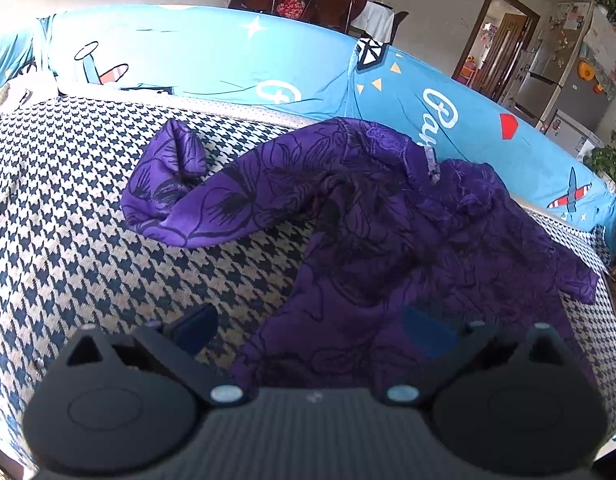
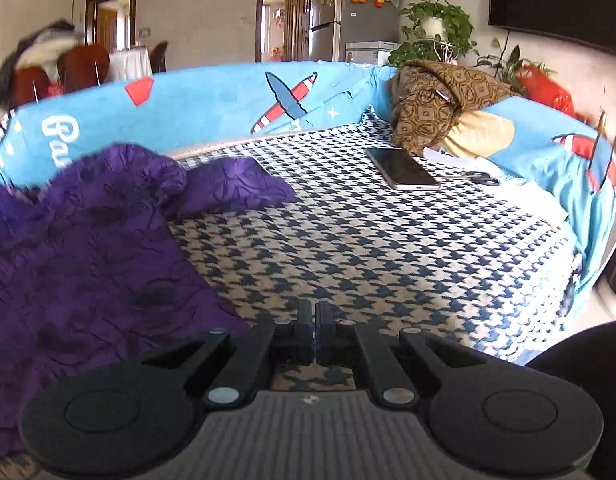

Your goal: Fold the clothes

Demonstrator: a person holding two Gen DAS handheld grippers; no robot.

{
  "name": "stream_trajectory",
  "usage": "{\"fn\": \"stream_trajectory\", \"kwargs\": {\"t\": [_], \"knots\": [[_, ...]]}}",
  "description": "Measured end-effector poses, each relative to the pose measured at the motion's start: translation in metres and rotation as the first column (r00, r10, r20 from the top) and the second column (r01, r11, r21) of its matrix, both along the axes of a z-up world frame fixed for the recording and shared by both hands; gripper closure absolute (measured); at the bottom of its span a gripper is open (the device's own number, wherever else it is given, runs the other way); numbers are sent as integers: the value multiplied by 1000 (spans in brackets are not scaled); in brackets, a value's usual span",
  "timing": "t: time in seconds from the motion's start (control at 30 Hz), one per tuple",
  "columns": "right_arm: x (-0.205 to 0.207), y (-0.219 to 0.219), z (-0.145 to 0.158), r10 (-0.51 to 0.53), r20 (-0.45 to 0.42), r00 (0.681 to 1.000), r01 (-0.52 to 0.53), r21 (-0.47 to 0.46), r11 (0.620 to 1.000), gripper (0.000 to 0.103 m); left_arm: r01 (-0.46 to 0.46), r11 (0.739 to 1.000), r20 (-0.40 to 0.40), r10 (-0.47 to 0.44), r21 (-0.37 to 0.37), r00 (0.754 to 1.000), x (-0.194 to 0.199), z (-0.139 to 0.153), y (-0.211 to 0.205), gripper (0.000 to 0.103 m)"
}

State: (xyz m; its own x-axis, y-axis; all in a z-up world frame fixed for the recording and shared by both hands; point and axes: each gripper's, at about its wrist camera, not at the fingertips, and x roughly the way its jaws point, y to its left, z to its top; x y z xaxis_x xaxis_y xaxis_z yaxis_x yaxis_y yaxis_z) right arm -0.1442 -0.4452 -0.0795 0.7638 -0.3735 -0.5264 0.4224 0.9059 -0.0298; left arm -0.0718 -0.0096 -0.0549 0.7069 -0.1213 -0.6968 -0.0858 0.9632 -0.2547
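Observation:
A purple garment (image 1: 372, 216) with a dark flower print lies crumpled on the houndstooth sofa seat (image 1: 87, 220). One sleeve curls out to the left. My left gripper (image 1: 312, 332) hovers at its near edge with the jaws wide open. Its left finger (image 1: 195, 326) is over bare seat and its right finger (image 1: 426, 334) is over the purple cloth. In the right wrist view the same garment (image 2: 87, 248) fills the left side. My right gripper (image 2: 315, 320) is shut with nothing between its fingers, above bare seat (image 2: 388, 248) just right of the garment's edge.
A phone (image 2: 402, 168) and scissors (image 2: 480, 178) lie on the seat at the back right, beside a brown patterned cloth (image 2: 432, 108) heaped in the corner. A blue printed cover (image 1: 227, 60) wraps the sofa back. Chairs, a fridge and plants stand behind.

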Motion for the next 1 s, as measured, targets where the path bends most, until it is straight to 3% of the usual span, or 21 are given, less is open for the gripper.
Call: {"fn": "stream_trajectory", "kwargs": {"t": [0.1,0.2,0.3,0.5,0.6,0.73,1.0], "knots": [[-5,5,1,103,47,994,-105,31,994,98,28,999,-20,-28,32,999,1,-5,-10,0],[-4,20,-2,276,37,961,-277,57,959,98,55,997,-25,-54,59,998,-1,-8,-18,0],[-5,39,-6,433,24,901,-433,95,896,98,72,995,-33,-70,65,997,-2,-10,-22,0],[-10,87,-10,664,13,747,-660,131,740,97,95,993,-50,-91,70,995,-2,-15,-27,0],[-10,105,-13,732,3,682,-725,137,675,88,102,992,-57,-98,73,994,-3,-17,-29,0],[-9,127,-16,788,-20,615,-783,104,613,87,108,991,-65,-104,76,993,-3,-20,-30,0],[2,164,-25,845,-79,529,-847,5,531,86,110,992,-72,-105,68,992,-2,-21,-31,0]]}}
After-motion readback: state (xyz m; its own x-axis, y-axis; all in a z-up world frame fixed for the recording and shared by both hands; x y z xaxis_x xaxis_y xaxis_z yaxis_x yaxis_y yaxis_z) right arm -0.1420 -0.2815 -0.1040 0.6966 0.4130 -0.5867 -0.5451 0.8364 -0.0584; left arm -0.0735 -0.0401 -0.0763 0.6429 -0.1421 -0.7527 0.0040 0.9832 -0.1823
